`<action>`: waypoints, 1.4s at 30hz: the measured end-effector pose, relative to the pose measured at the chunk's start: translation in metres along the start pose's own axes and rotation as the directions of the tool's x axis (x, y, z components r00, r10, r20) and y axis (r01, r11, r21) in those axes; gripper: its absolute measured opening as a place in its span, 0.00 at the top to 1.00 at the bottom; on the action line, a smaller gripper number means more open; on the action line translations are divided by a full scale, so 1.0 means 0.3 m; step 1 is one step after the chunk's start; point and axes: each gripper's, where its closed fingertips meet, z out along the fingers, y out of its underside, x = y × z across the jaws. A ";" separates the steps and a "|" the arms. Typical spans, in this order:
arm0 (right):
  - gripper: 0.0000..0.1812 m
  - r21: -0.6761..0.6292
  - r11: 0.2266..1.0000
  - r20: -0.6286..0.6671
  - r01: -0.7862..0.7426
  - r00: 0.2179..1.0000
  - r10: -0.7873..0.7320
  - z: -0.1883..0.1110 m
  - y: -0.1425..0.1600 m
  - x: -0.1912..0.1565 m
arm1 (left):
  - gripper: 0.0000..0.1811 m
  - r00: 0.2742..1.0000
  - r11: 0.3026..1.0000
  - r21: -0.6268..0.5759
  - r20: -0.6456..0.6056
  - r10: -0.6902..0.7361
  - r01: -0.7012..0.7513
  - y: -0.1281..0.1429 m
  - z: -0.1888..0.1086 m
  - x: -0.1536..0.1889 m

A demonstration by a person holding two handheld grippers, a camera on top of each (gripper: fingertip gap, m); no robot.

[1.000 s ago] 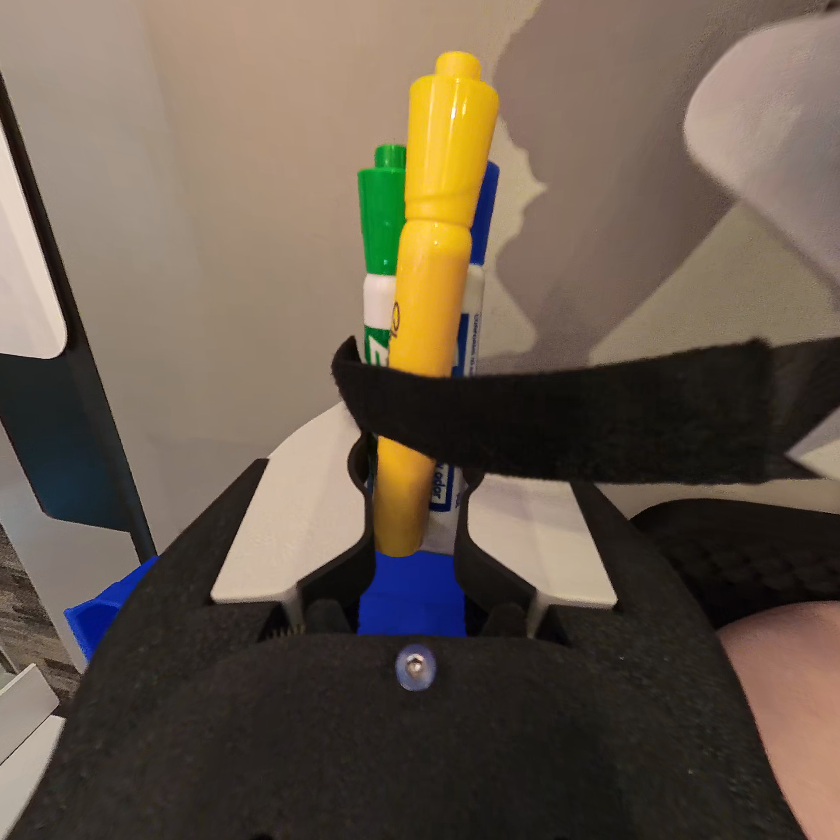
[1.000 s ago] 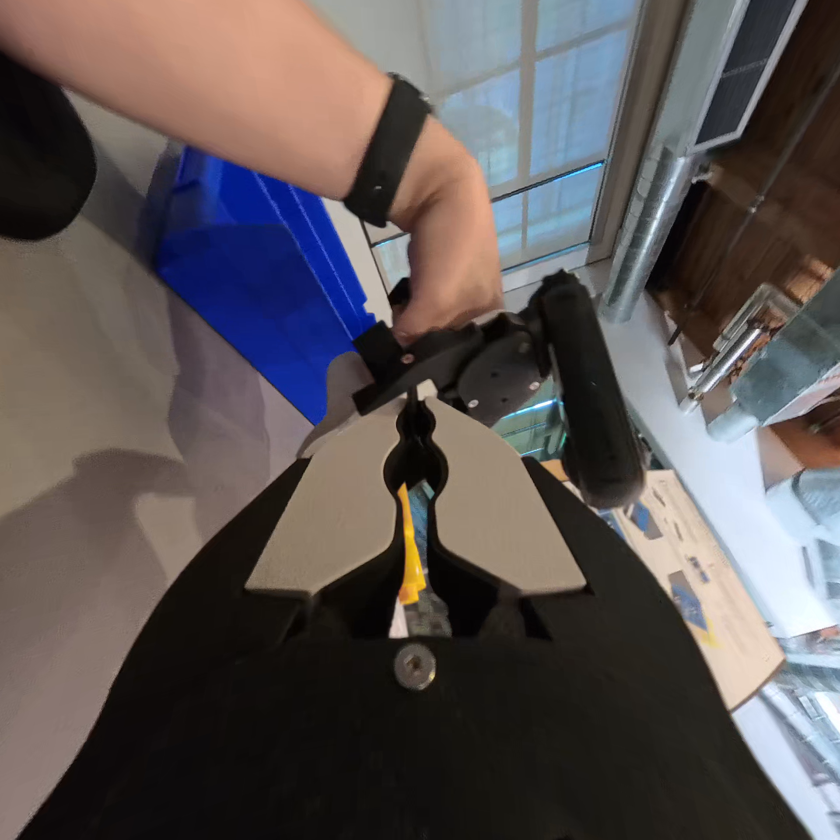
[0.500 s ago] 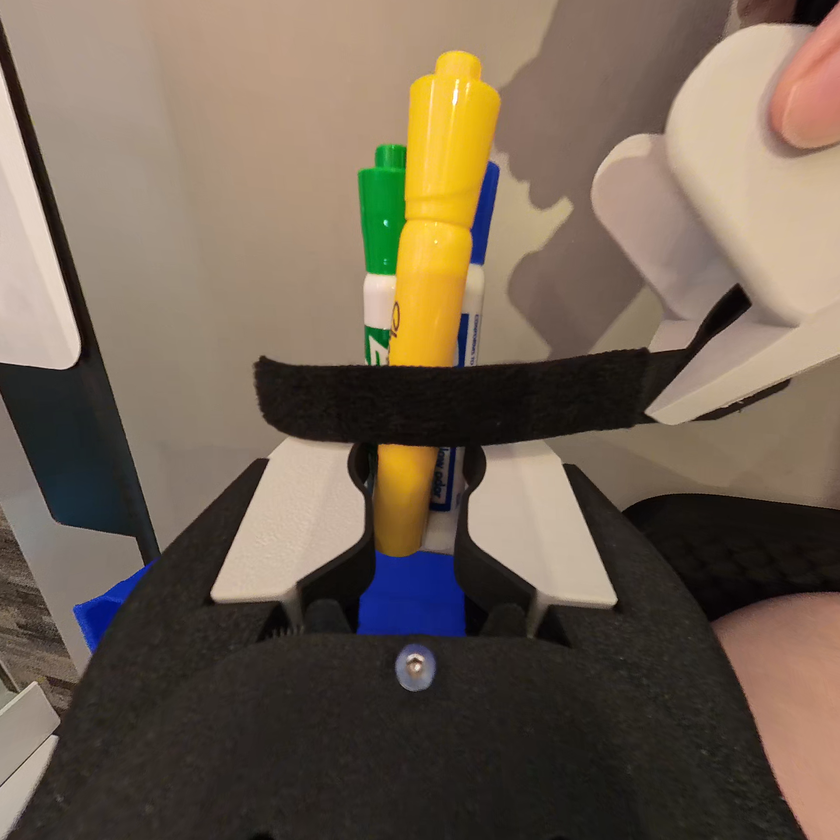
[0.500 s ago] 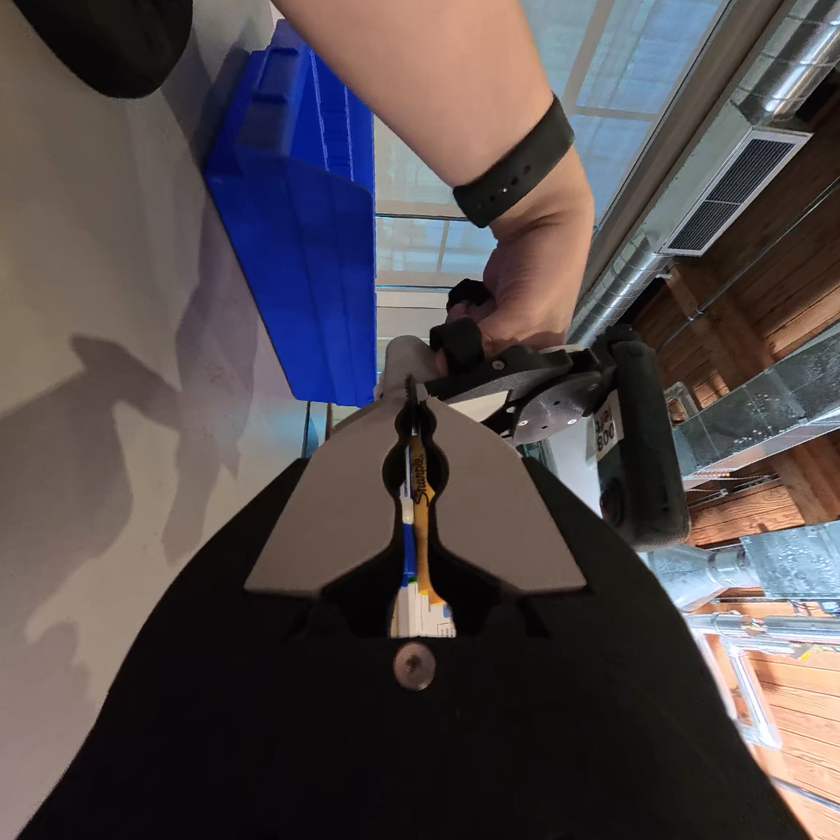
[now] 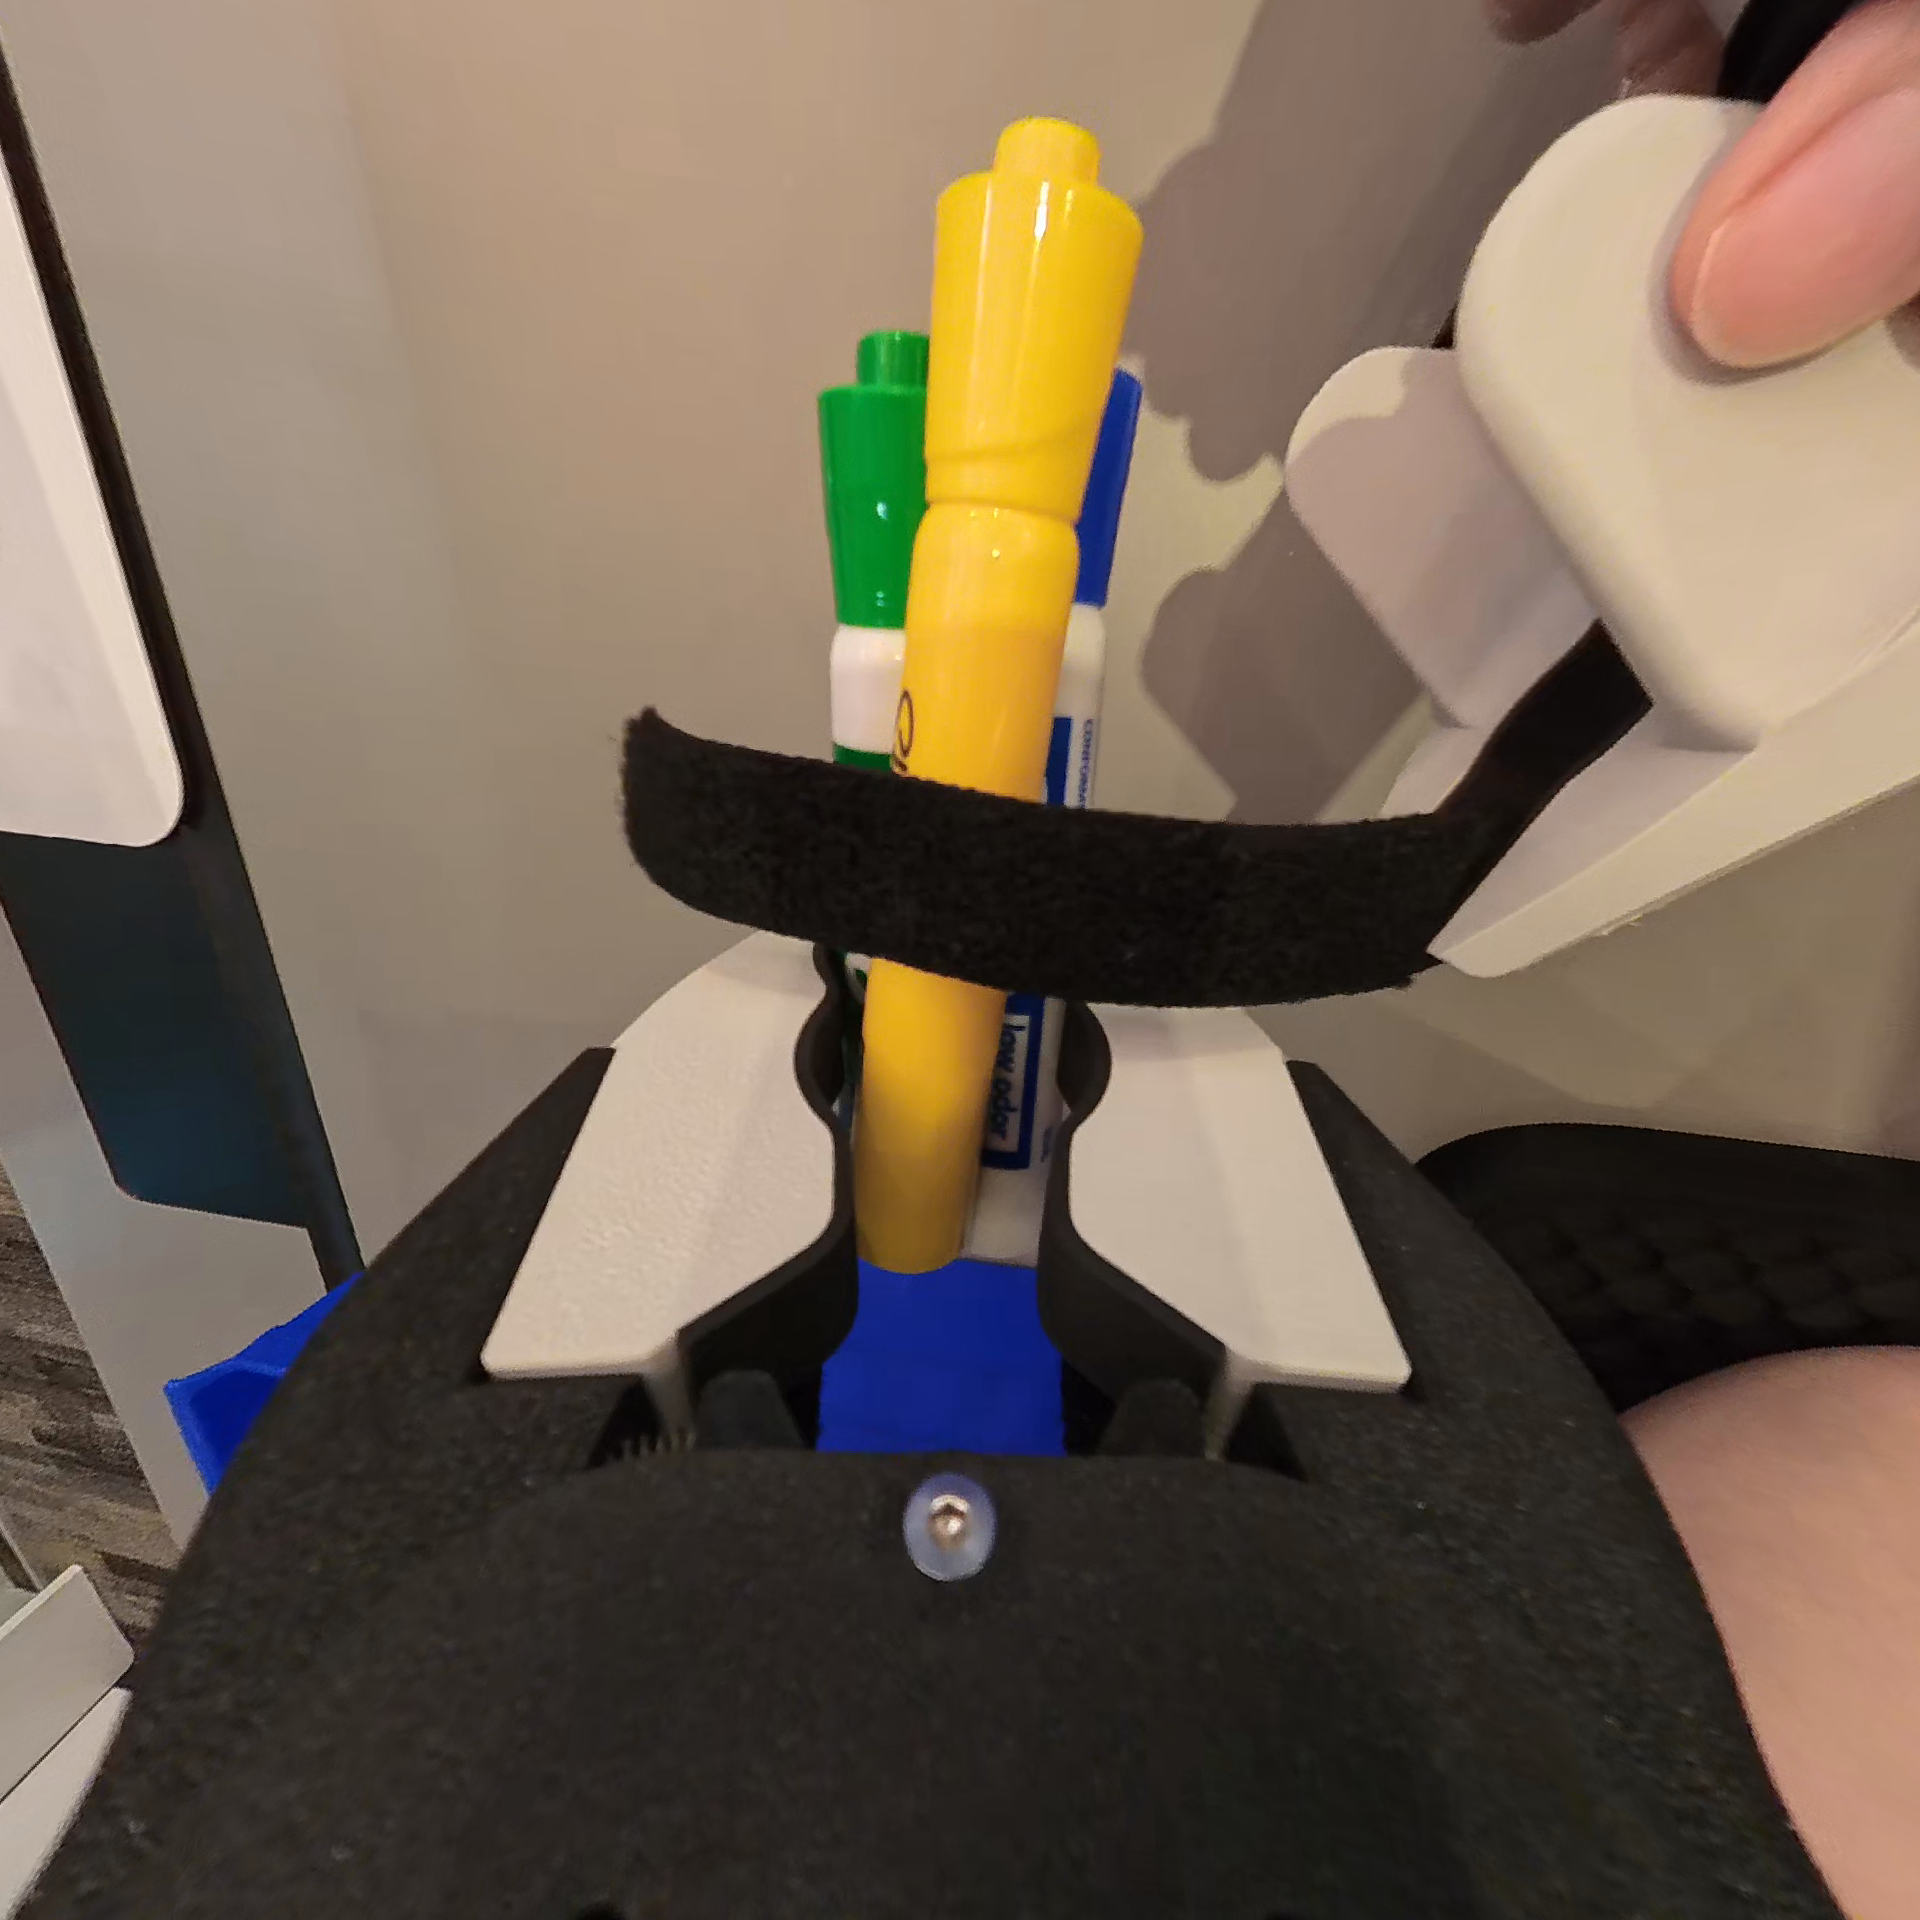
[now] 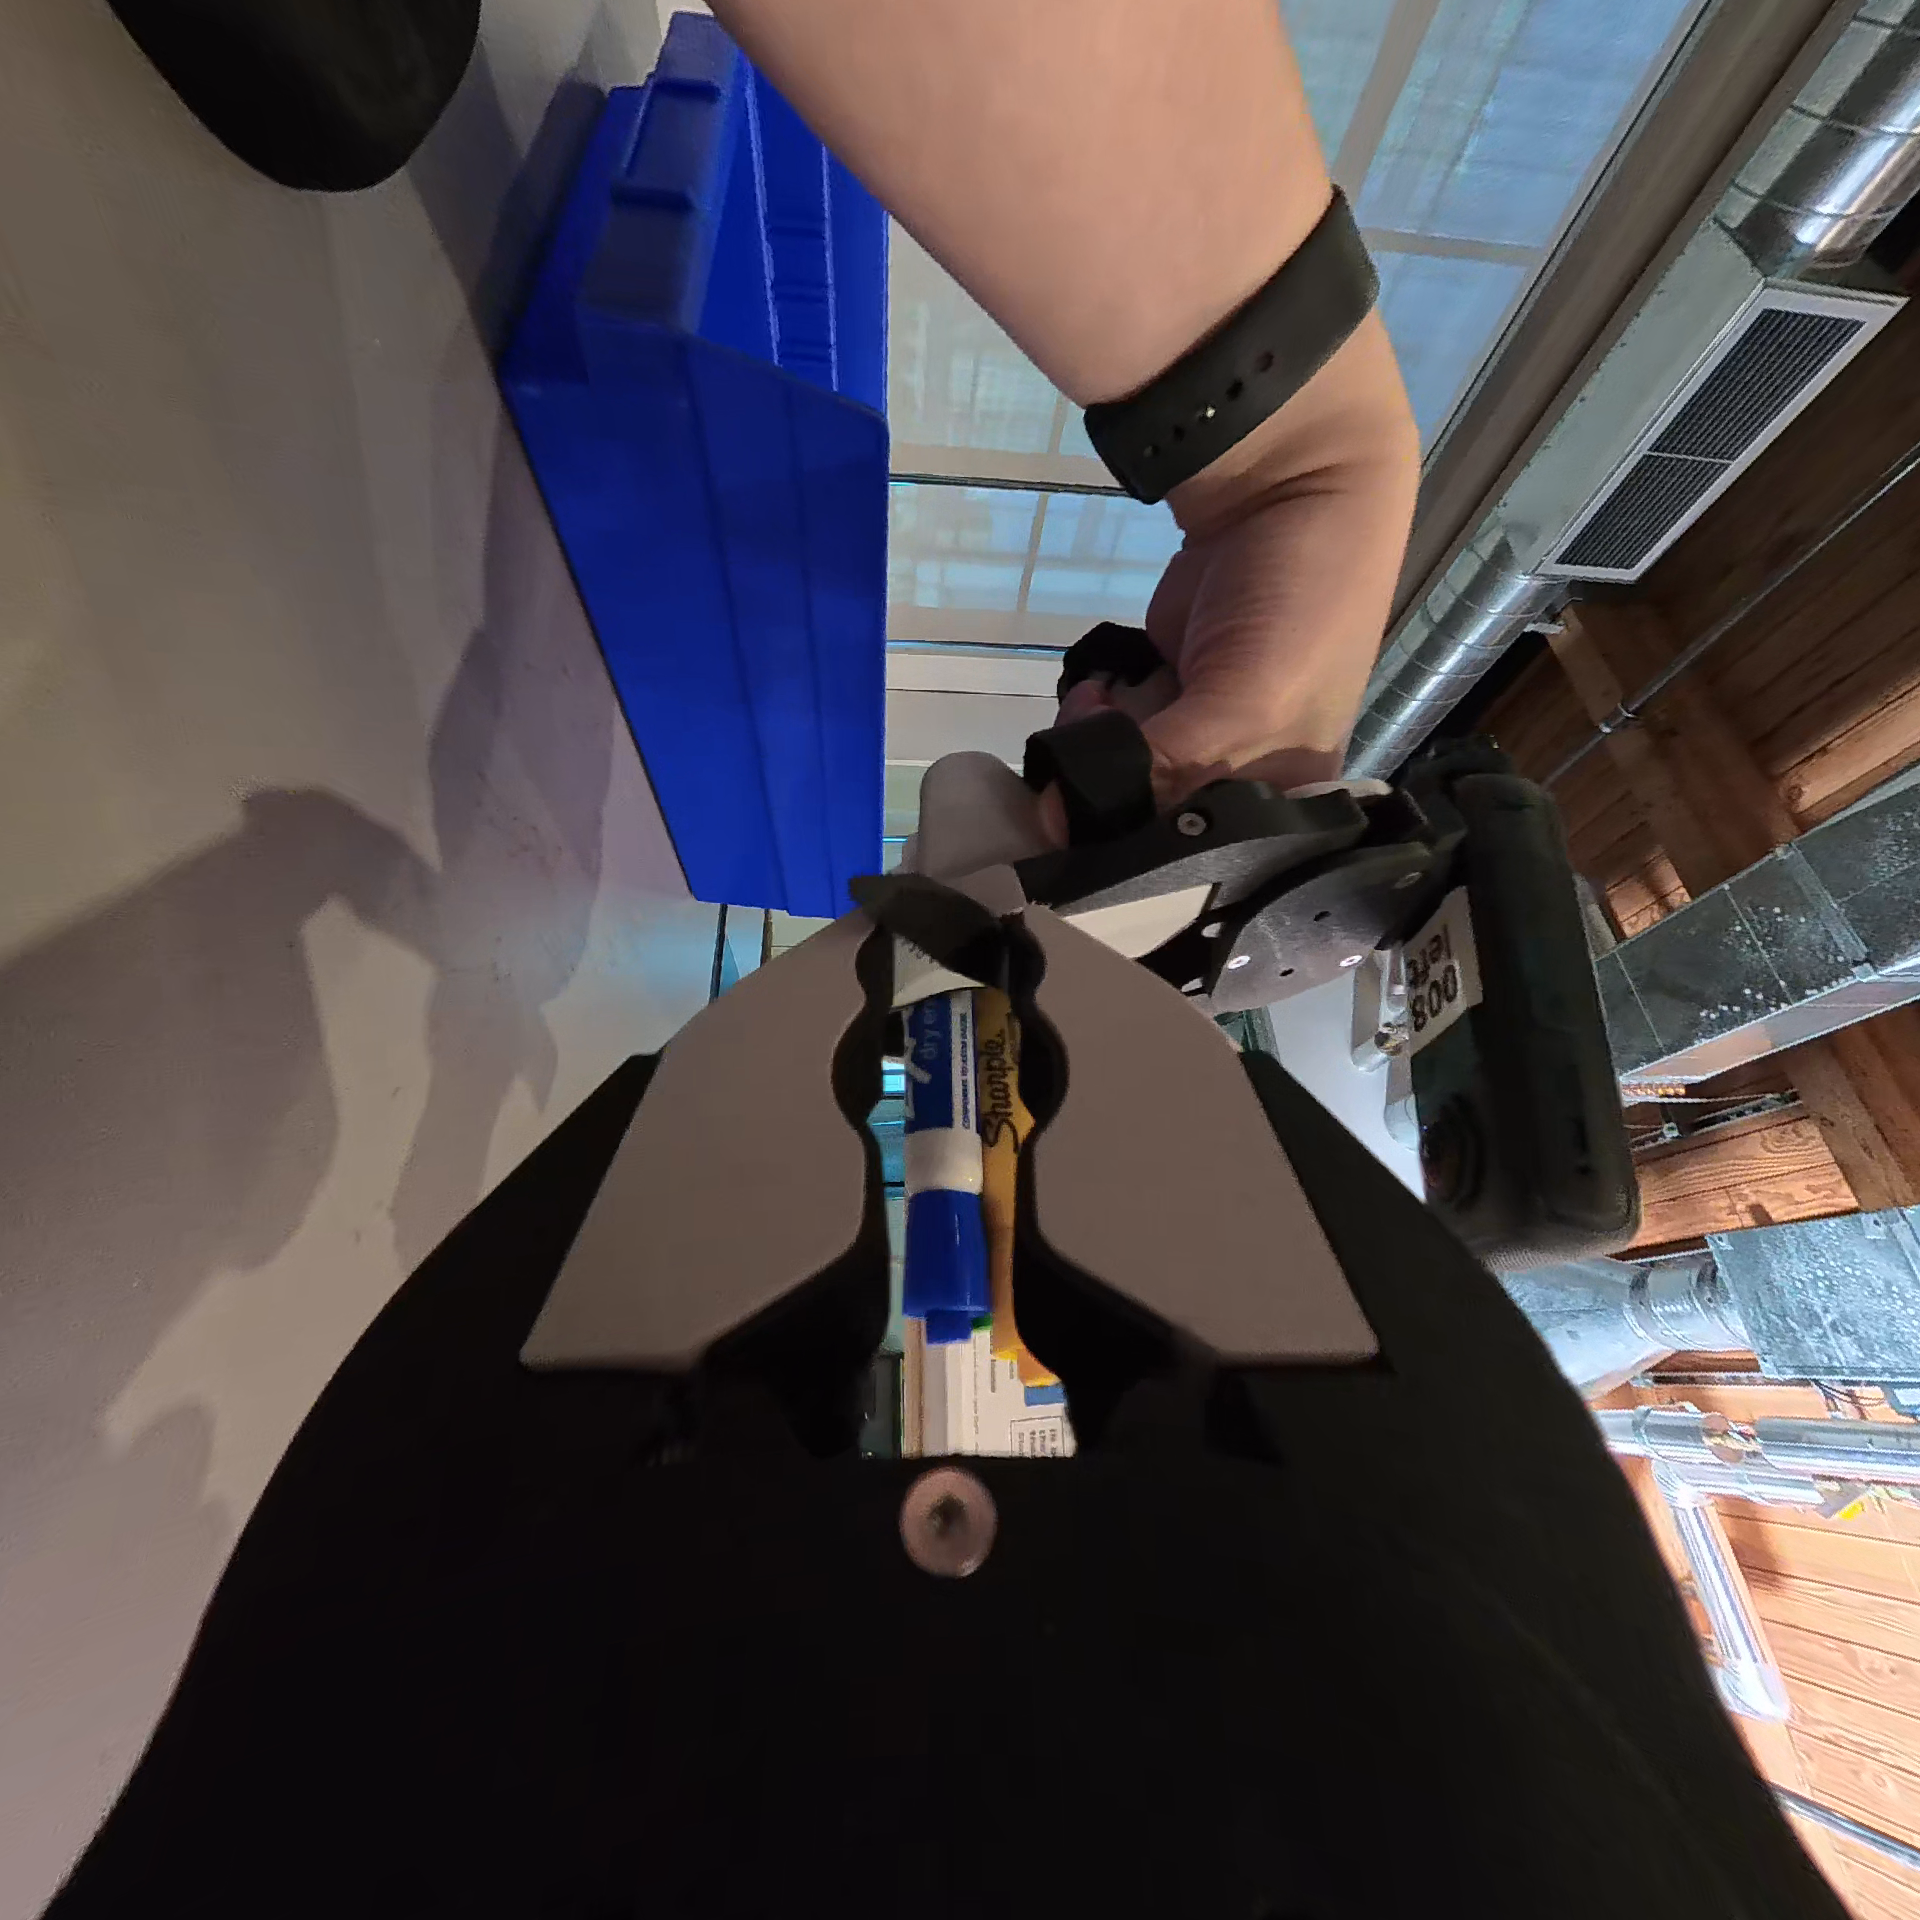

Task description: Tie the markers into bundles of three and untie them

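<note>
Between the fingers of your left hand-held gripper (image 5: 951,1101), centre frame, the three markers (image 5: 987,727) stand clamped; your right hand-held gripper (image 5: 1621,790) pinches the black strap (image 5: 1039,883), seemingly mid-wrap. Next, carry it around them, taut.

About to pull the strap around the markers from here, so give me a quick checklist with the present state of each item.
1. Left gripper shut on the three markers: ok.
2. Yellow marker, green marker and blue marker side by side, upright: ok.
3. Right gripper pinching the strap end: ok.
4. Strap across the front of the markers: ok.
5. Strap wrapped behind them: cannot tell.
6. Far strap end fastened: not ok, it hangs free.
</note>
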 end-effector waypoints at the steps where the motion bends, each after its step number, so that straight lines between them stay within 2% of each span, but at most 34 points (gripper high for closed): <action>1: 0.88 -0.002 1.000 0.000 0.000 1.000 0.000 0.001 0.001 -0.001 | 0.79 1.000 1.000 0.001 -0.001 0.000 0.000 0.000 -0.001 0.001; 21: 0.76 -0.028 0.999 0.028 -0.031 0.999 0.031 0.011 0.024 -0.020 | 0.79 1.000 1.000 -0.009 -0.019 -0.003 0.002 0.007 0.001 0.013; 42: 0.75 -0.058 0.987 0.110 -0.151 0.982 0.157 0.006 0.063 -0.049 | 0.79 0.997 0.999 -0.040 -0.081 -0.022 0.019 0.024 0.024 0.036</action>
